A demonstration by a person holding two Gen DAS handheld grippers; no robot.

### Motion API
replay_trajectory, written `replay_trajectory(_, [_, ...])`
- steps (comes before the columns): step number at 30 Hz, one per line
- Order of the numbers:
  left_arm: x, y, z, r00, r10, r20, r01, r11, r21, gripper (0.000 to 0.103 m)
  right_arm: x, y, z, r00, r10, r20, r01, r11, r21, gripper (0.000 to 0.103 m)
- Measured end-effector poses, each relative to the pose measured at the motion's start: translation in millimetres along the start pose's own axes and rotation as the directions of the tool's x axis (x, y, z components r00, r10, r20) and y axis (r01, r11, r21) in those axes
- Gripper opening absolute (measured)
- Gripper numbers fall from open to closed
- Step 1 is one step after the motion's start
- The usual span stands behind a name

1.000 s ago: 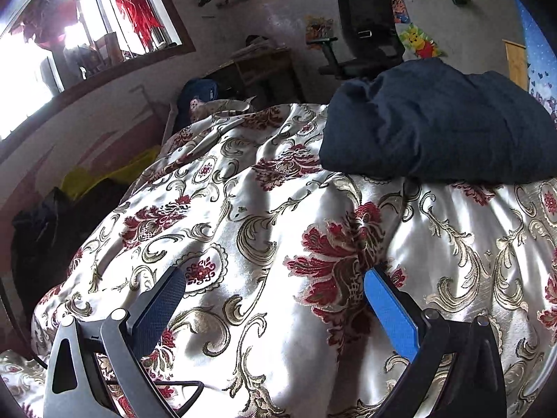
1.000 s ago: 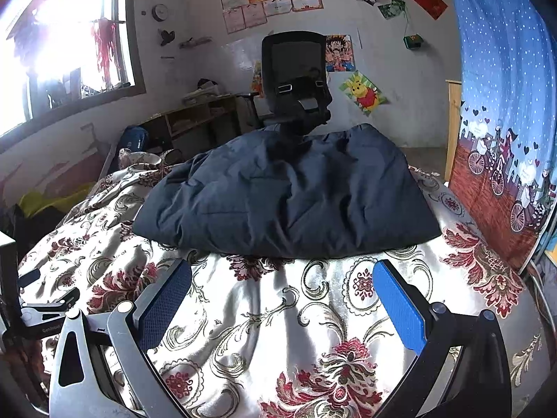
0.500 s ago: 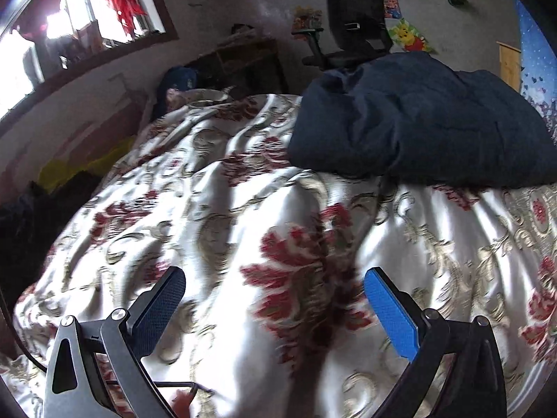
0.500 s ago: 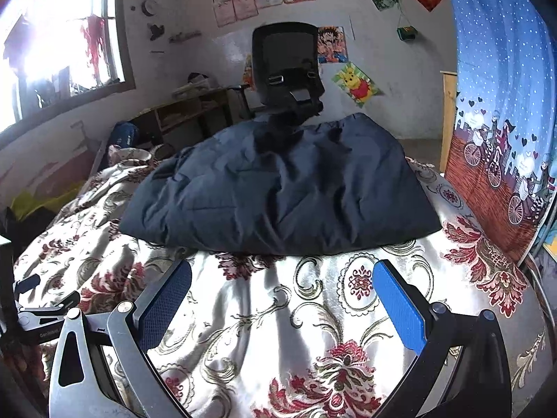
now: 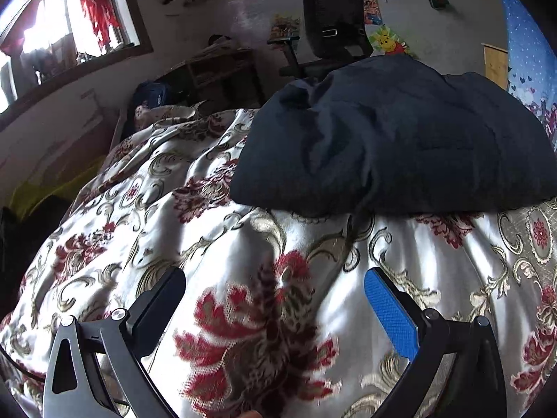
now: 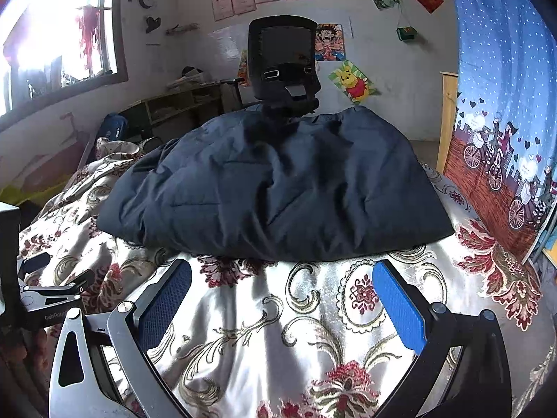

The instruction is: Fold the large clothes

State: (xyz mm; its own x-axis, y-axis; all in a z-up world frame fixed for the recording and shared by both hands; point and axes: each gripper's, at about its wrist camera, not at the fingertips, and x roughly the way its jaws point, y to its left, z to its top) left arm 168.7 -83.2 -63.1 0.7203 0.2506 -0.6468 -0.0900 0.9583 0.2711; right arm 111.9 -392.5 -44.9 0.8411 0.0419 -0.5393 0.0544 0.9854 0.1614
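Note:
A large dark navy padded garment (image 6: 278,181) lies bundled on a bed covered with a white, gold and red floral bedspread (image 6: 313,313). In the left wrist view the garment (image 5: 400,132) sits at the upper right. My left gripper (image 5: 275,289) is open and empty, over the bedspread (image 5: 139,209), short of the garment's near left edge. My right gripper (image 6: 282,278) is open and empty, just short of the garment's near edge. The left gripper also shows at the left edge of the right wrist view (image 6: 52,278).
A black office chair (image 6: 282,62) stands behind the bed by a low wooden desk (image 6: 174,104). A window (image 6: 59,35) is on the left wall. A blue patterned curtain (image 6: 504,104) hangs along the bed's right side. Dark and yellow items (image 5: 34,195) lie left of the bed.
My left gripper has swung right and moved toward the garment, which now looms larger in its view. My right gripper has edged closer to the garment's near edge. Both stay open.

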Motion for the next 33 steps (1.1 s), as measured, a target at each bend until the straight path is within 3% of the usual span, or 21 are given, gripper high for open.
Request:
replay_trajectory(15, [7, -9, 5, 0.999, 0.001, 0.035, -0.002, 0.999, 0.036, 0.103, 25, -9, -3, 1.000, -0.006, 0.004, 0.006, 1.000, 0.016, 0.102])
replay_trajectory(33, [-10, 2, 9, 0.990, -0.100, 0.105, 0.104, 0.994, -0.036, 0.103, 18, -11, 0, 0.999, -0.004, 0.038, 0.003, 1.000, 0.012, 0.102])
